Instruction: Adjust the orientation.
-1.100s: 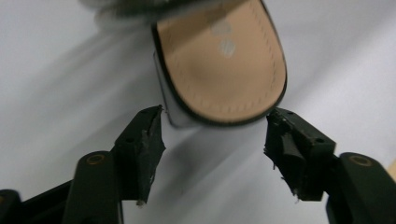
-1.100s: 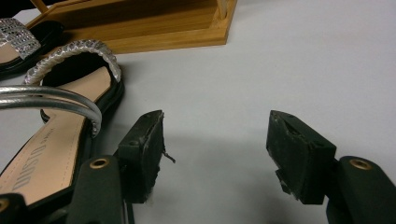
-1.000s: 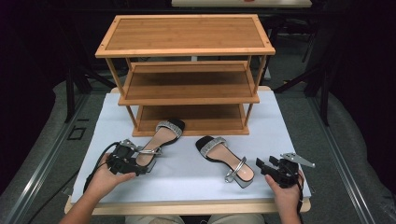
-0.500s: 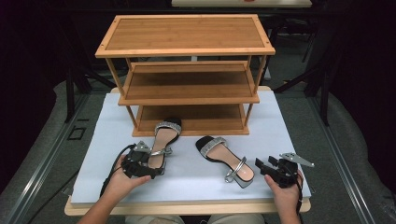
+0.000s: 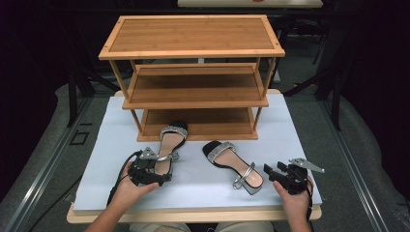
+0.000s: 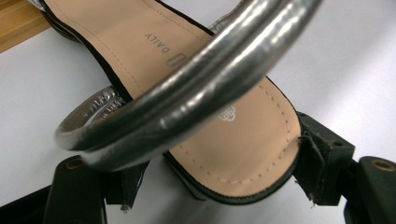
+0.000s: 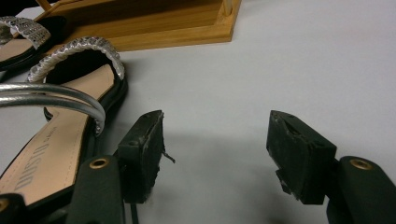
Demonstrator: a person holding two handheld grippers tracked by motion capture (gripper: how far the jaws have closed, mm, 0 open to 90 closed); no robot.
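Two black sandals with silver straps lie on the white table top. The left sandal (image 5: pixel 167 147) points its toe at the bottom shelf of the wooden rack (image 5: pixel 193 48). Its tan heel (image 6: pixel 243 154) sits between the jaws of my left gripper (image 5: pixel 162 170) (image 6: pixel 224 175), under the silver ankle strap (image 6: pixel 196 70). Those jaws have just been opening, and a gap shows at the left pad. The right sandal (image 5: pixel 232 162) (image 7: pixel 60 135) lies slanted mid-table. My right gripper (image 5: pixel 273 170) (image 7: pixel 215 149) rests open by its heel, with bare table between the pads.
The three-tier rack stands at the back of the white board (image 5: pixel 290 135), its shelves bare apart from the left sandal's toe (image 7: pixel 23 32) at the lowest edge (image 7: pixel 140 28). Dark floor and metal frames surround the table.
My left hand moved right, swinging the left sandal's heel with it so the shoe lies straighter toward the rack. The left jaws spread off the heel. The right hand kept still.
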